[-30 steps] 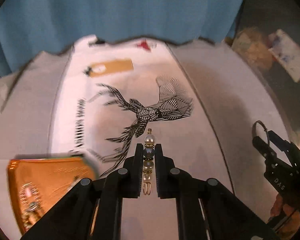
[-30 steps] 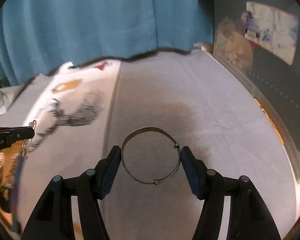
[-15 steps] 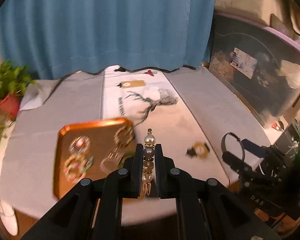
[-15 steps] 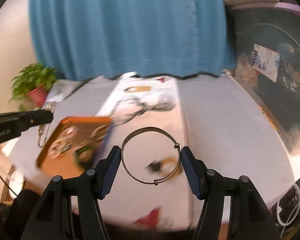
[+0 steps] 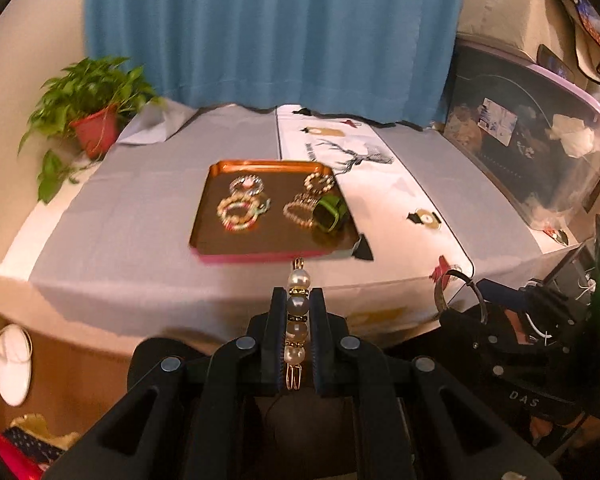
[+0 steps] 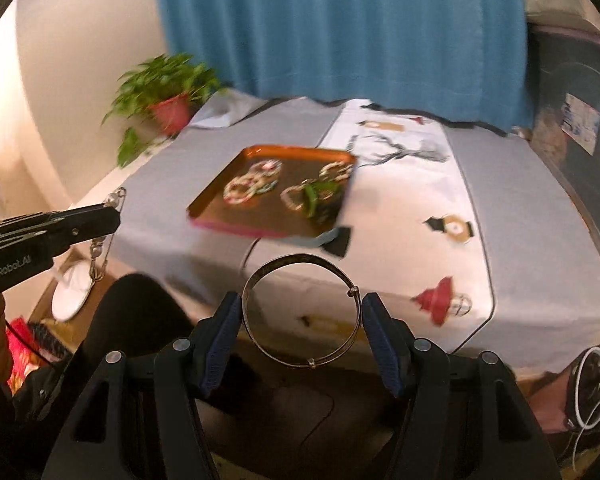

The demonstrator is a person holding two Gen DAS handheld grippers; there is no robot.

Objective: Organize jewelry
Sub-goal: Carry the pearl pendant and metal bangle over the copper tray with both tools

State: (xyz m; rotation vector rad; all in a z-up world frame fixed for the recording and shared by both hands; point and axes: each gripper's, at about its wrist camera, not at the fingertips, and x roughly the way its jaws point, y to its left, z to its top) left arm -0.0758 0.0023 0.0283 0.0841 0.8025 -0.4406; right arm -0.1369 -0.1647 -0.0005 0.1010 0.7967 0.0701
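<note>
My left tool (image 5: 297, 328) is clamped on one pearl pin (image 5: 297, 320): four beads in a row between the pads, a gold clasp at each end. My right tool (image 6: 300, 322) grips one thin metal bangle (image 6: 300, 312), its pads pressed on the ring at 9 and 3 o'clock. Both tools hang off the near edge of the surface (image 5: 140, 216), above the floor.

On the surface, toward 12 o'clock from my left tool, sits one orange tray (image 5: 204, 208). In it I count about five pieces: roughly four beaded bracelets (image 5: 240, 210), blurred and partly overlapping, plus one green band (image 5: 332, 210) at the tray's 3 o'clock side. A white runner with a deer print (image 5: 380, 200) lies just beside the tray at 3 o'clock. One potted plant (image 5: 88, 116) stands at 10 o'clock, well apart from the tray, and one blue curtain (image 5: 268, 32) hangs behind.
</note>
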